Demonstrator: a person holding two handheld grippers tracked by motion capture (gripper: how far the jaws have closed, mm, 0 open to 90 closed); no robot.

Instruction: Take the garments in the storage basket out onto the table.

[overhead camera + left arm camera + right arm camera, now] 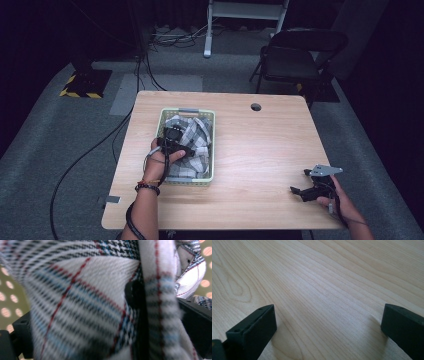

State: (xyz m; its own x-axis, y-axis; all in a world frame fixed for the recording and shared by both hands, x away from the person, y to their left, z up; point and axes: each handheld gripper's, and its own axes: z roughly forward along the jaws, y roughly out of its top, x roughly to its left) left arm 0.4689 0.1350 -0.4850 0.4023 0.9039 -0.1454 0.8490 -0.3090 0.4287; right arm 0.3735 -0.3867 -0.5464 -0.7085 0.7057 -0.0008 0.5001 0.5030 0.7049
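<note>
Down in the basket (210,145), left gripper (175,142) among plaid cloth (82,305), grip unclear; right gripper (329,322) wide open

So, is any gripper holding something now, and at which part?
The left gripper is down in the basket, plaid cloth between its jaws; a firm grip cannot be told. The right gripper holds nothing.

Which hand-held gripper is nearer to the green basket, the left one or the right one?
The left. The left hand-held gripper is down inside the green basket, among the plaid cloth. The right hand-held gripper rests on the bare table, far to the basket's right.
</note>
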